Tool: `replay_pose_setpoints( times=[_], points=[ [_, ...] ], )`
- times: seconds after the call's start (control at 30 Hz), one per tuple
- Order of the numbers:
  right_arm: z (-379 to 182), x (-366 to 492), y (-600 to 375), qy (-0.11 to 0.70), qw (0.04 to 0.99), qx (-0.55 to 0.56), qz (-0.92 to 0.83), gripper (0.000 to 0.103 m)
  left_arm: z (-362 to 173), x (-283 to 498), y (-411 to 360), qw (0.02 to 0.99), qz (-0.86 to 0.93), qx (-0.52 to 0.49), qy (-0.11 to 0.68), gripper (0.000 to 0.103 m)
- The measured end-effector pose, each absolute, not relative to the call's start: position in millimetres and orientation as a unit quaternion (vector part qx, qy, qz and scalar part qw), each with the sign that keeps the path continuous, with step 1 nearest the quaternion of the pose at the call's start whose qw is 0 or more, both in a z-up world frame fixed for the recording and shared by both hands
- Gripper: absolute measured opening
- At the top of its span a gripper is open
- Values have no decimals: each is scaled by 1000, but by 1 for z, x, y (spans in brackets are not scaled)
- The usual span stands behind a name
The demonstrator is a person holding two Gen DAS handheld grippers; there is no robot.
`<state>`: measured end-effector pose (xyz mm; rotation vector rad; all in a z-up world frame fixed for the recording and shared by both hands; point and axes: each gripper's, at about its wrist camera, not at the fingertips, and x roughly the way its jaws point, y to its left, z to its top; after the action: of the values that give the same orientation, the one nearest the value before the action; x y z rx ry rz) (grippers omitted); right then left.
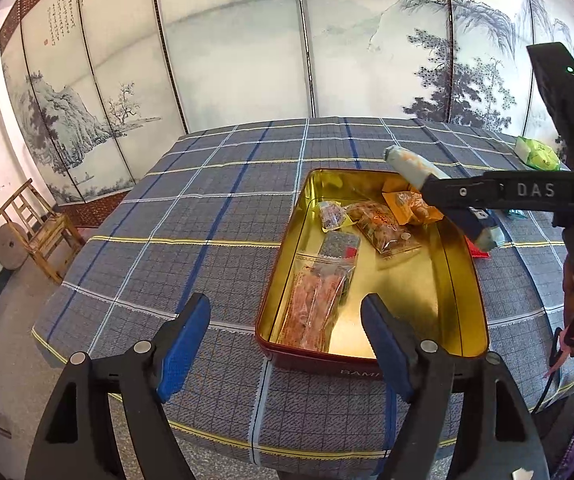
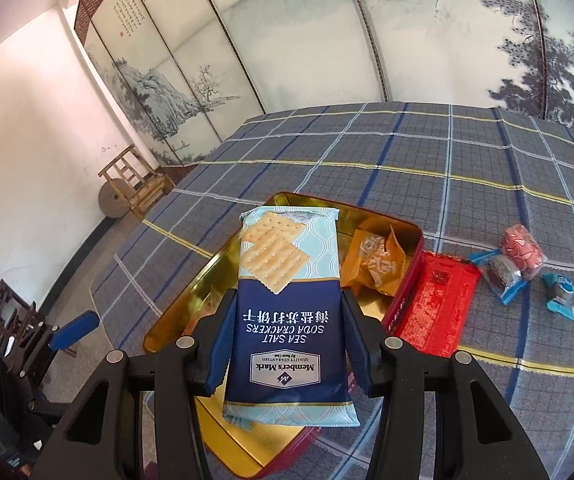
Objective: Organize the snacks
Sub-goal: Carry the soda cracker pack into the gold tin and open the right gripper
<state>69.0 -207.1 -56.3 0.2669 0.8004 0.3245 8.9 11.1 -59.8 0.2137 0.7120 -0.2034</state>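
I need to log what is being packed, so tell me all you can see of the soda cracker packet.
The soda cracker packet is a flat, glossy plastic wrapper, dark blue on one half and pale blue with pictured crackers on the other, printed "Sea Salt Soda Crackers". It looks sealed. The right hand-held gripper clamps its dark half by both long edges, holding it in the air above the gold-lined tin.

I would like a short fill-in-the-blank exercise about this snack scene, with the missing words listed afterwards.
1. The right gripper is shut on a packet of sea salt soda ____.
2. The inside of the tin on the checked tablecloth is ____ in colour.
3. The left gripper is open and holds ____.
4. The flat red packet lies on the cloth, ____ the tin.

Missing words: crackers; gold; nothing; outside
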Motion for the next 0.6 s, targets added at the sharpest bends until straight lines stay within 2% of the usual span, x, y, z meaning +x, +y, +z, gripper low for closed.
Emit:
replay_pose_setpoints(
  times=[0.6],
  points=[
    [-82, 125, -194, 438, 871, 179, 130, 50, -57, 7, 23, 934, -77, 124, 326, 79]
  ],
)
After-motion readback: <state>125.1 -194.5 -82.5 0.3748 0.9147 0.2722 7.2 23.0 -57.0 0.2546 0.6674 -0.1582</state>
